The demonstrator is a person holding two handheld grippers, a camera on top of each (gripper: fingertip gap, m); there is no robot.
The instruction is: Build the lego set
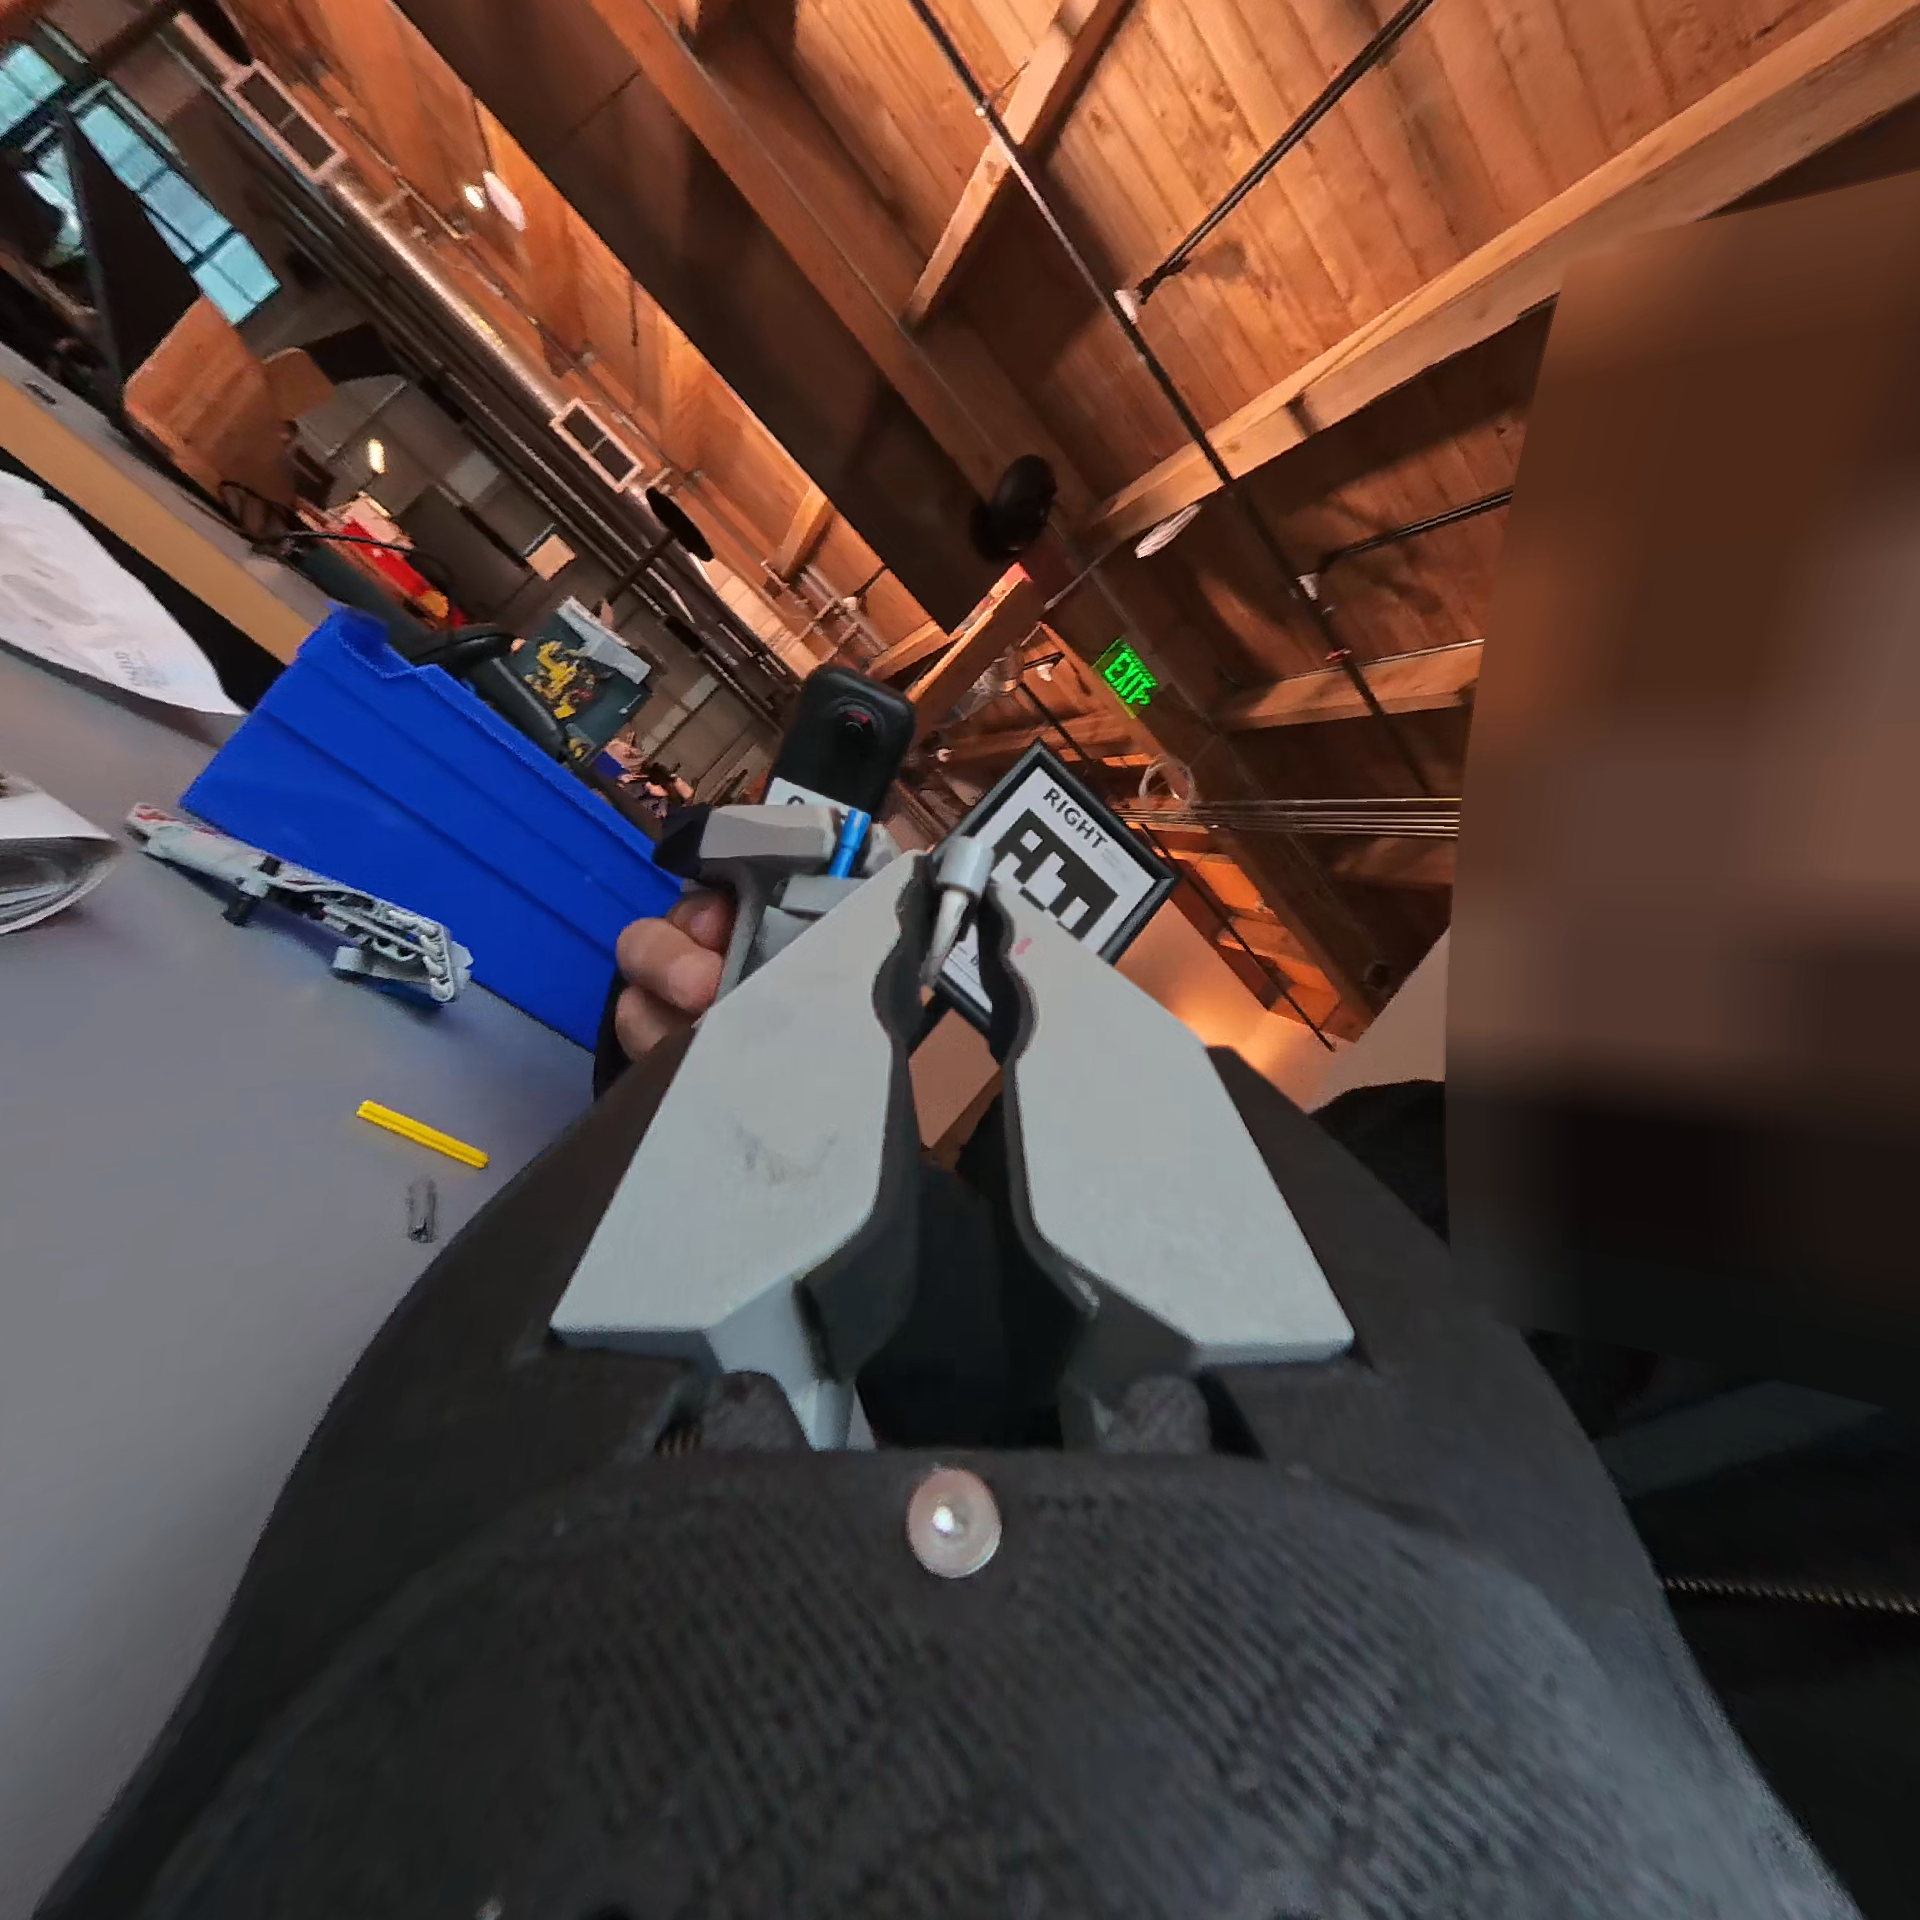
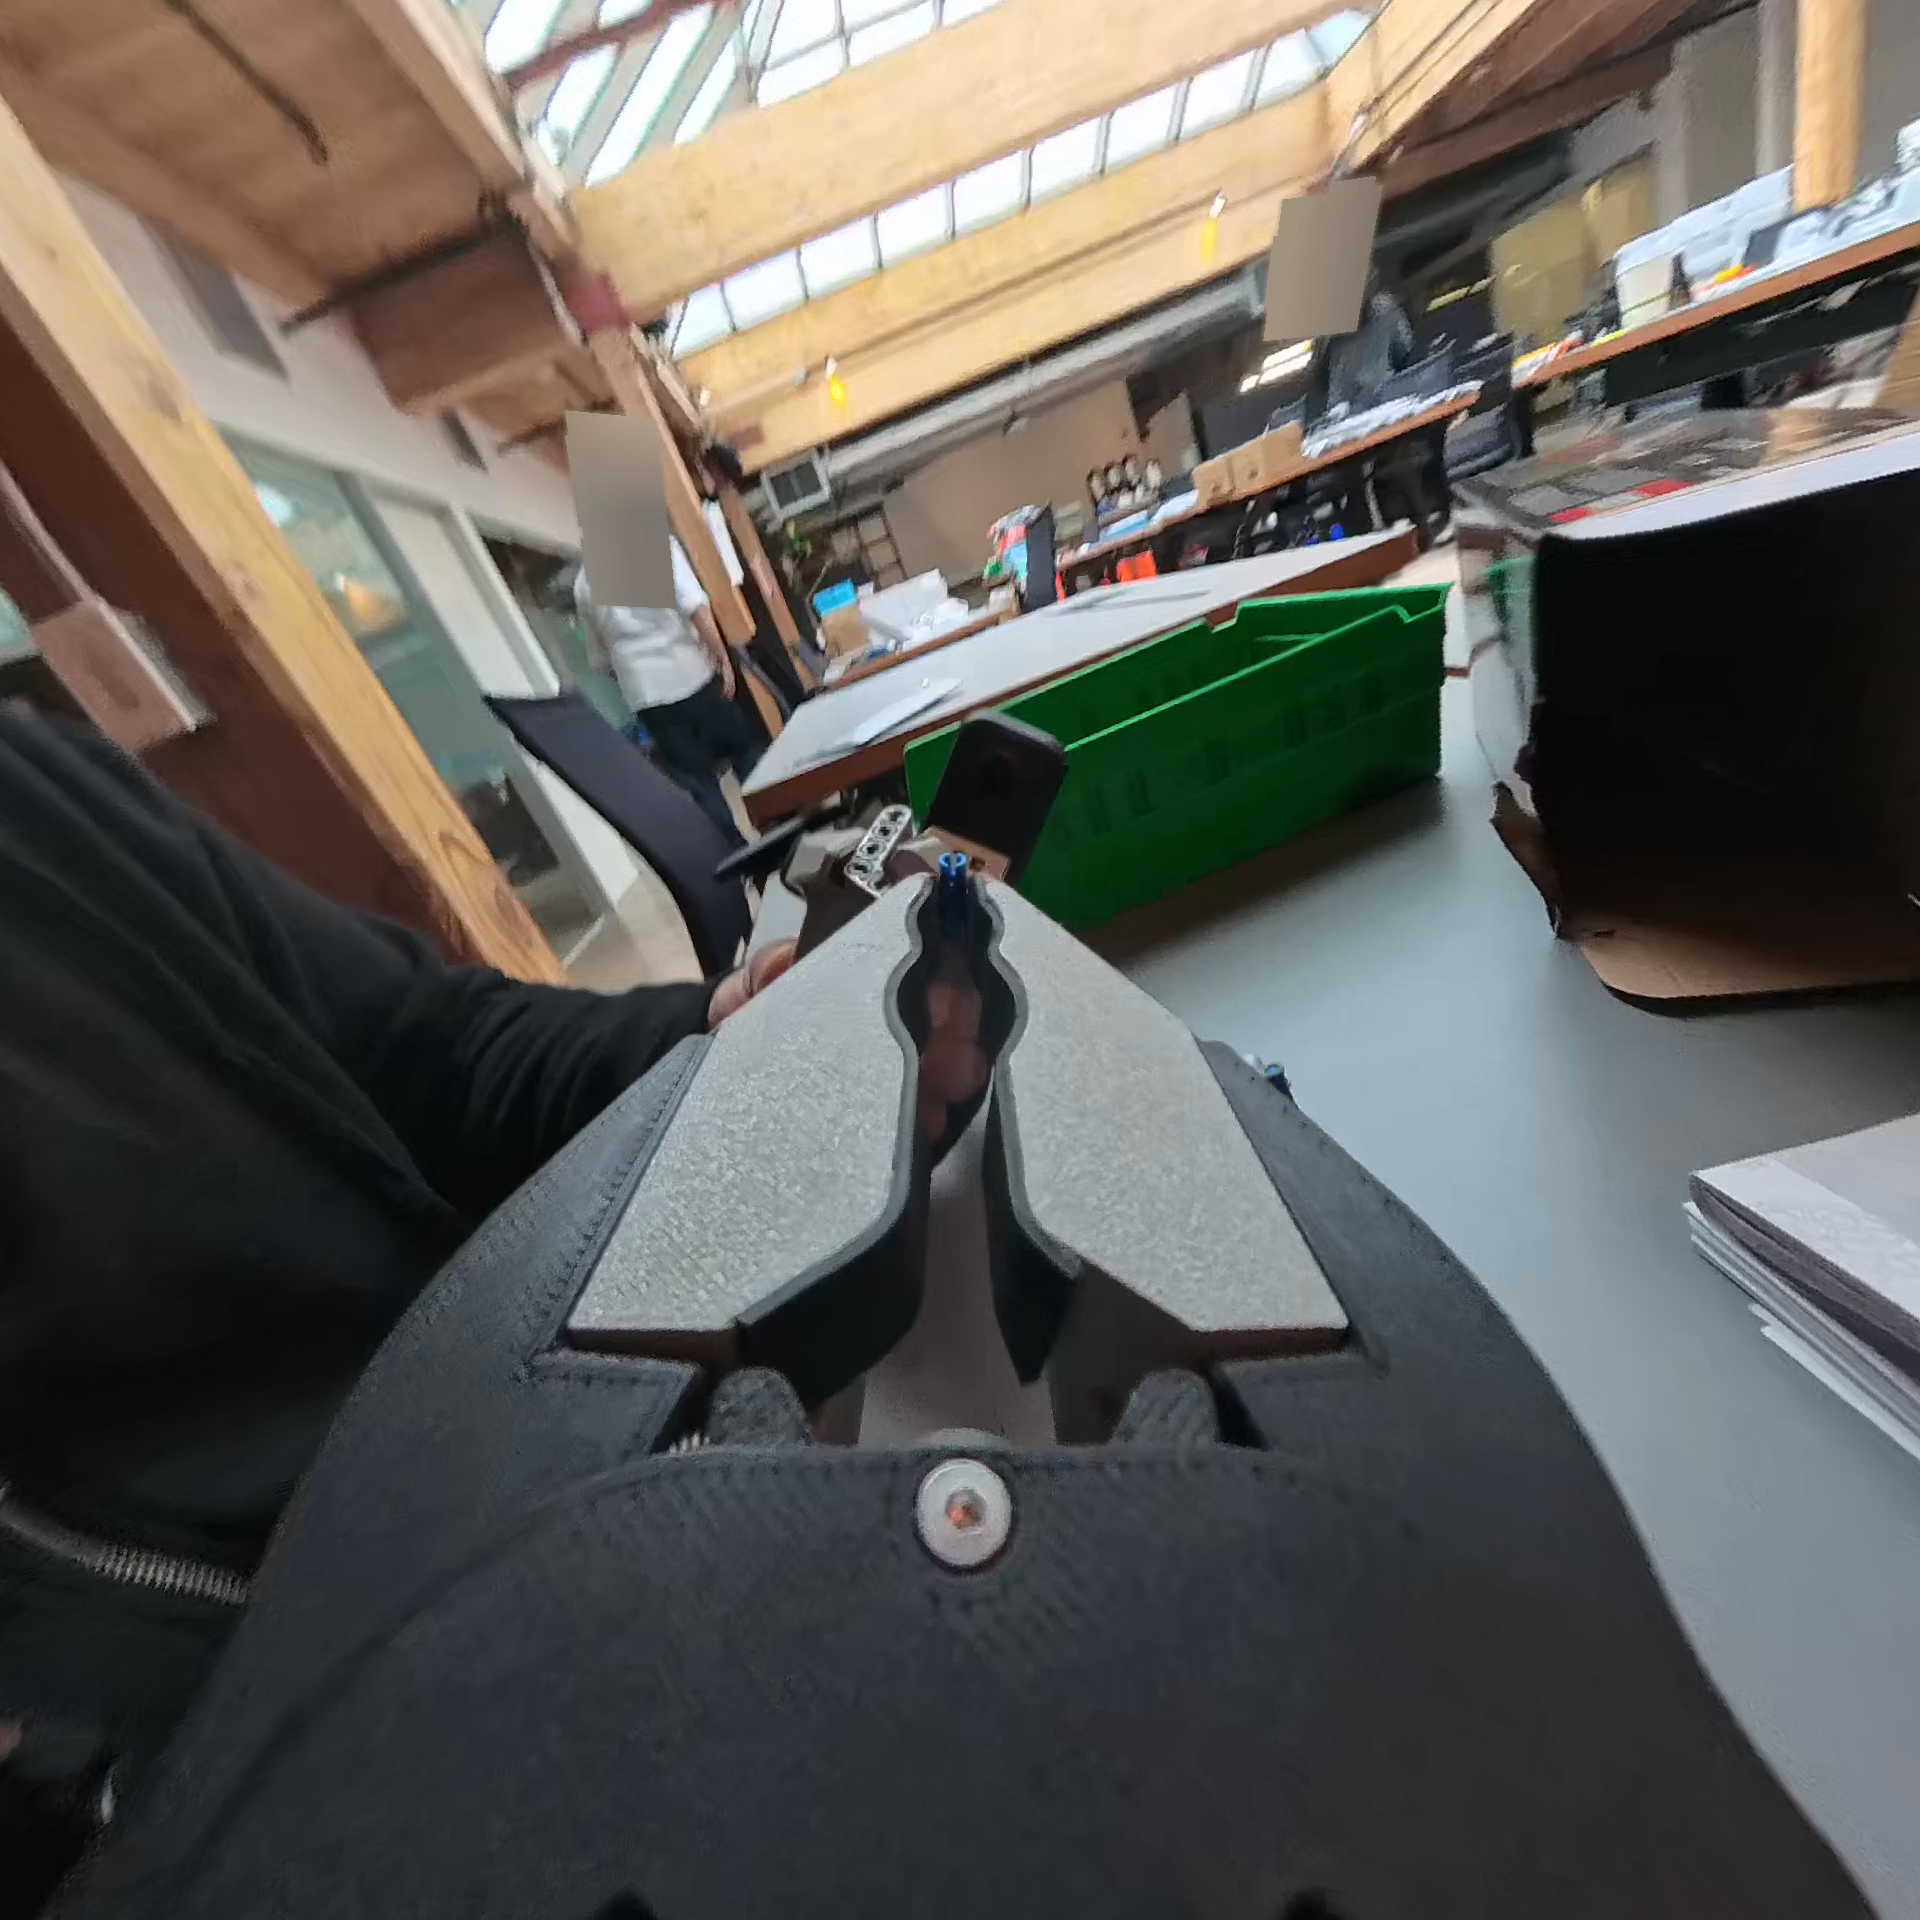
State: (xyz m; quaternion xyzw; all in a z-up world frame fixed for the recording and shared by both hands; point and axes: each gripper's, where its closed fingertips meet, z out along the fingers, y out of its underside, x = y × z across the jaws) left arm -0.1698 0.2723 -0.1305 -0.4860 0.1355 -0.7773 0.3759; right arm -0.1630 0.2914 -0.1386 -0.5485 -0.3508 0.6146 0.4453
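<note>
Grey lego beam (image 1: 951, 883) sits clamped in the left gripper (image 1: 956, 894); the right gripper (image 2: 953, 896) pinches a blue pin (image 2: 951, 883), both above the counter (image 1: 208, 1195).

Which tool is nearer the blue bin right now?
Right. The right tool, holding a blue pin, hangs just past the blue bin. The left tool, gripping a gray piece, sits slightly farther off.

You worked under timber beams (image 1: 1195, 187) and bright skylights (image 2: 914, 208), with long workbenches (image 2: 1351, 426) behind your grey table (image 2: 1455, 1018)
</note>
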